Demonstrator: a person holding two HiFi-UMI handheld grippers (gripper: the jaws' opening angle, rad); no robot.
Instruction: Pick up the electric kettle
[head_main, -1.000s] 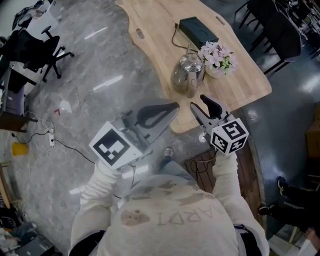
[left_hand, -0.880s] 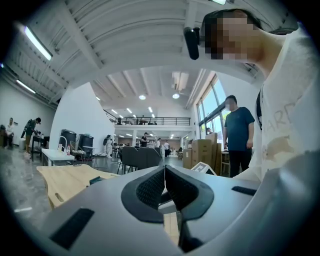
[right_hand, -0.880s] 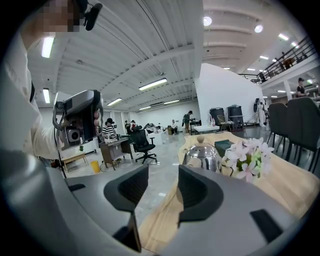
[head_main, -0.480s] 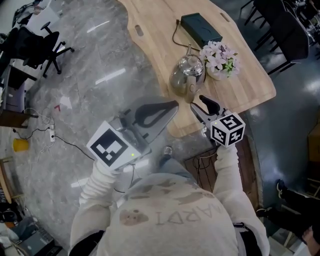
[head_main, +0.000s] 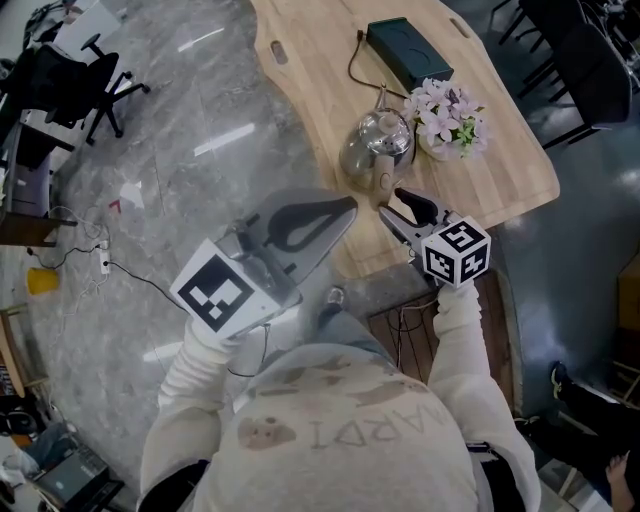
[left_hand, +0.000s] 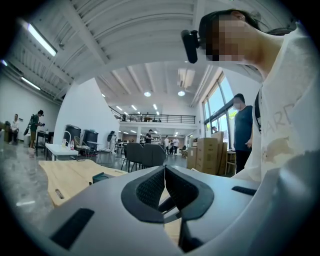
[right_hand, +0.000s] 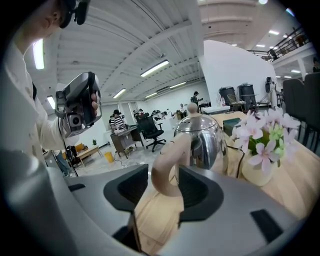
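Note:
The electric kettle (head_main: 376, 143), shiny steel with a pale beige handle (head_main: 383, 180), stands on the wooden table (head_main: 310, 80) close to its near edge. My right gripper (head_main: 391, 203) is open just short of that handle. In the right gripper view the handle (right_hand: 167, 165) curves down between the two open jaws of the right gripper (right_hand: 164, 175), with the kettle (right_hand: 202, 137) behind it; I cannot tell if they touch. My left gripper (head_main: 348, 208) is shut and empty, held over the table's edge left of the kettle. The left gripper (left_hand: 164, 170) shows its pads pressed together.
A pot of pink flowers (head_main: 447, 120) stands right beside the kettle. Behind them lies a dark green box (head_main: 408, 52) with a cable. The table's edge runs just under both grippers. An office chair (head_main: 70, 75) and a yellow cup (head_main: 42, 280) are on the floor at left.
My right gripper has edged slightly closer to the kettle's handle and stays open. The left gripper stays shut and has hardly moved.

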